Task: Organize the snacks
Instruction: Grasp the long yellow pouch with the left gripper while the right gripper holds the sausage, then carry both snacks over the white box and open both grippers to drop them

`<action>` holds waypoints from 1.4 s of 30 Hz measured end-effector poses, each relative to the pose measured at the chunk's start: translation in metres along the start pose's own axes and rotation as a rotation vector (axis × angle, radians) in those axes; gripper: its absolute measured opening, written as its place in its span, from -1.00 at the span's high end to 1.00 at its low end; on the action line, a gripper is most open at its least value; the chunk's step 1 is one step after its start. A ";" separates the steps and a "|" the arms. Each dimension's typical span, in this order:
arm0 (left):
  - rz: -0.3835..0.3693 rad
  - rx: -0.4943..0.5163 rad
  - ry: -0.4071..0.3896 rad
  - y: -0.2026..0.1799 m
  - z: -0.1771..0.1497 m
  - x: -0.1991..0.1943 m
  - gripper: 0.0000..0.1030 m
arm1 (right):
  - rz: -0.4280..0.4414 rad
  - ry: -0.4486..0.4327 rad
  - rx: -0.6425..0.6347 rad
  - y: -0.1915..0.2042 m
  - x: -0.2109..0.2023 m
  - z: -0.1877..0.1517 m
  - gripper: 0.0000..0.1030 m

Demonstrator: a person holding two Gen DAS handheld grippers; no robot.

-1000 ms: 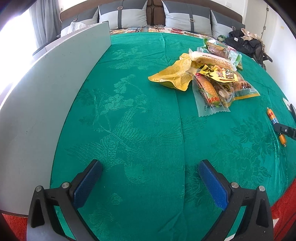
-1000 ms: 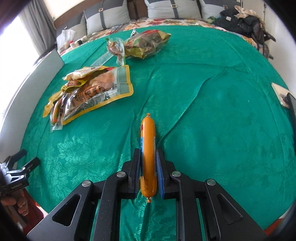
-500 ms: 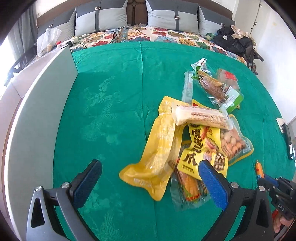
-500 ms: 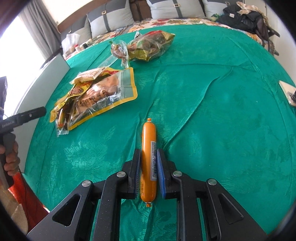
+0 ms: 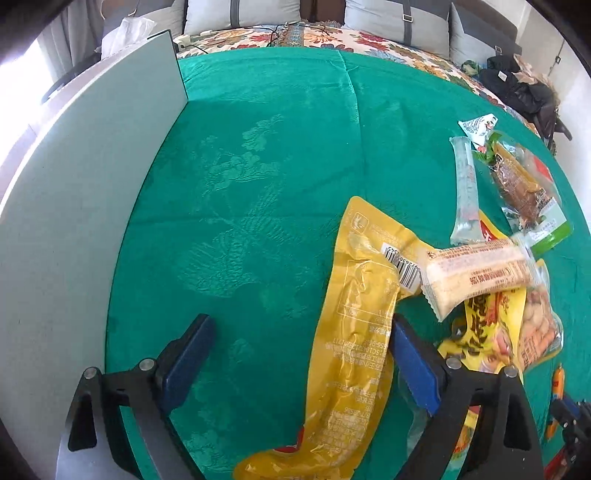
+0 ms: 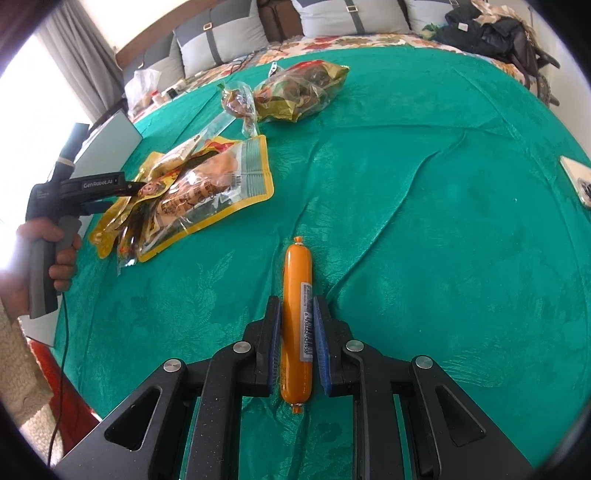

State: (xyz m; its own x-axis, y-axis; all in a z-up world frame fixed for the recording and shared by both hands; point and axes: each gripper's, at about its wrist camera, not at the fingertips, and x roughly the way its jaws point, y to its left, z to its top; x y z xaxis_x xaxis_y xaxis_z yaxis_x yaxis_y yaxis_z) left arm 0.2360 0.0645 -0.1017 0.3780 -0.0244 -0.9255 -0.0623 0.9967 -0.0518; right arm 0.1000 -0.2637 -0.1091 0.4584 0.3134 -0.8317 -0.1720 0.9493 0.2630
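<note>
My right gripper is shut on an orange sausage stick just above the green cloth. My left gripper is open; a long yellow snack pouch lies between its fingers, close to the right finger. A pale wrapped bar rests on the pile of snack packs to the right. In the right wrist view the pile lies left of centre with the left gripper at its left edge. Two more packs lie farther back.
A grey board stands along the left side of the green cloth. A phone lies at the right edge. Pillows and a black bag are at the back.
My left gripper has moved forward over the cloth to the snack pile, so the yellow pouch now lies between its open fingers. The right gripper holds the sausage almost unmoved.
</note>
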 end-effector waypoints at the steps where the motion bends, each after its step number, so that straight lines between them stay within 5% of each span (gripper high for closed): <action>1: -0.007 0.014 0.001 0.004 -0.006 -0.005 -0.55 | -0.001 0.000 0.001 0.000 0.000 0.000 0.61; 3: -0.007 0.045 0.012 0.008 -0.022 -0.014 -0.36 | -0.004 -0.001 -0.002 0.001 0.001 -0.001 0.61; 10: 0.033 0.235 0.016 -0.009 -0.073 -0.034 -0.33 | -0.030 -0.006 -0.029 0.005 0.001 -0.002 0.62; 18: 0.107 0.381 -0.025 -0.029 -0.096 -0.048 -0.24 | -0.067 -0.025 -0.060 0.010 0.000 -0.008 0.64; 37: 0.132 0.409 -0.075 -0.031 -0.112 -0.054 -0.24 | -0.126 -0.046 -0.095 0.017 0.001 -0.013 0.63; 38: 0.129 0.408 -0.073 -0.030 -0.112 -0.055 -0.20 | -0.125 -0.046 -0.094 0.017 0.001 -0.013 0.63; 39: 0.125 0.402 -0.072 -0.029 -0.111 -0.055 0.09 | -0.123 -0.046 -0.092 0.017 0.001 -0.013 0.63; 42: 0.056 0.348 -0.056 -0.021 -0.108 -0.057 0.18 | -0.105 -0.036 -0.073 0.014 -0.001 -0.012 0.64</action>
State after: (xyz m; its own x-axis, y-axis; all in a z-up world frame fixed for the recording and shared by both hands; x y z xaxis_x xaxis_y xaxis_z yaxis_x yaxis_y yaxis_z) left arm 0.1161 0.0371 -0.0880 0.4337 0.0253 -0.9007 0.2303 0.9633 0.1379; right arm 0.0866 -0.2507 -0.1105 0.5076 0.2146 -0.8344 -0.1838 0.9732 0.1385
